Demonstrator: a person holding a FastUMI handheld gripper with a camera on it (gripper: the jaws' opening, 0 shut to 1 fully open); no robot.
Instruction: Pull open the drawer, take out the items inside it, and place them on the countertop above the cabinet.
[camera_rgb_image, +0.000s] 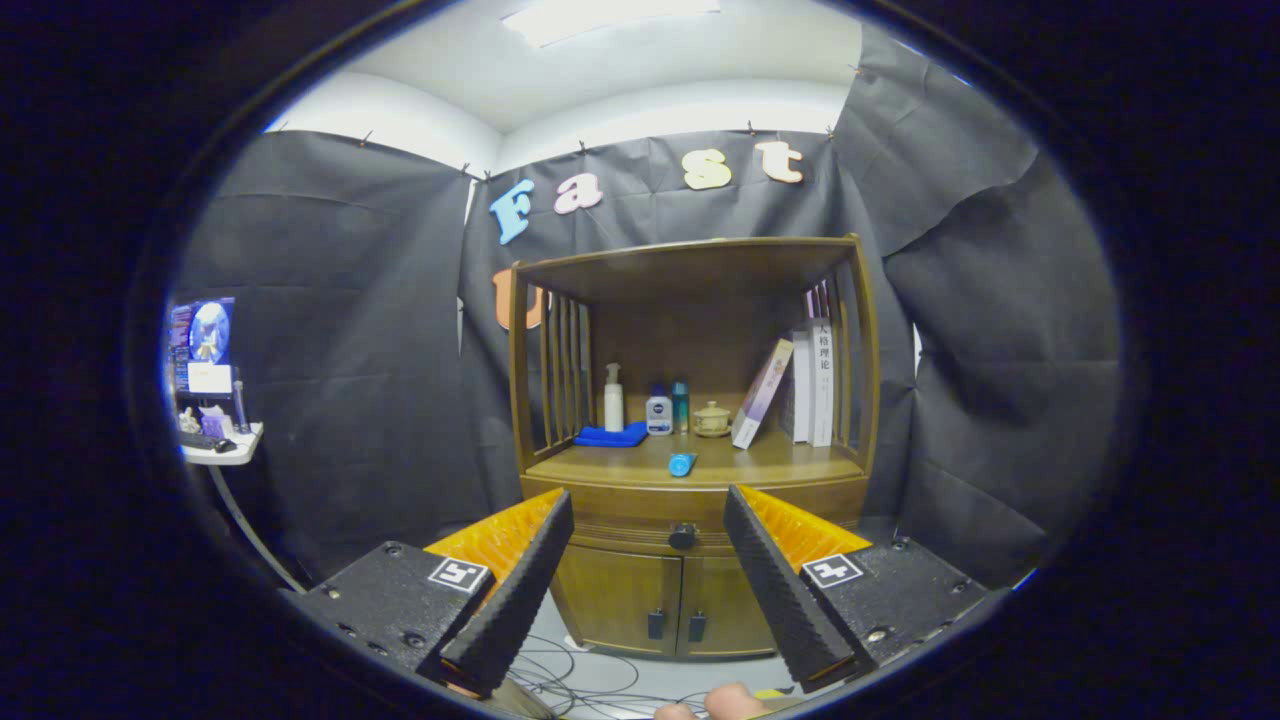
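A brown wooden cabinet (690, 470) stands against the booth wall some way ahead of my gripper (647, 505). Its drawer (620, 512) is pushed in, with a dark round knob (682, 536) showing between my fingertips, well beyond them. On the countertop (760, 462) above the drawer lies a small blue tube-like item (682, 464) near the front edge. The gripper is open, its two black ribbed fingers (520, 590) spread wide with nothing between them.
At the back of the countertop are a blue cloth (611, 436), a white pump bottle (613, 398), two small bottles (667, 410), a small lidded pot (711, 419) and several books (800, 385). Two lower doors (650, 600) are closed. Cables (570, 675) lie on the floor. A small side table (220, 445) stands left.
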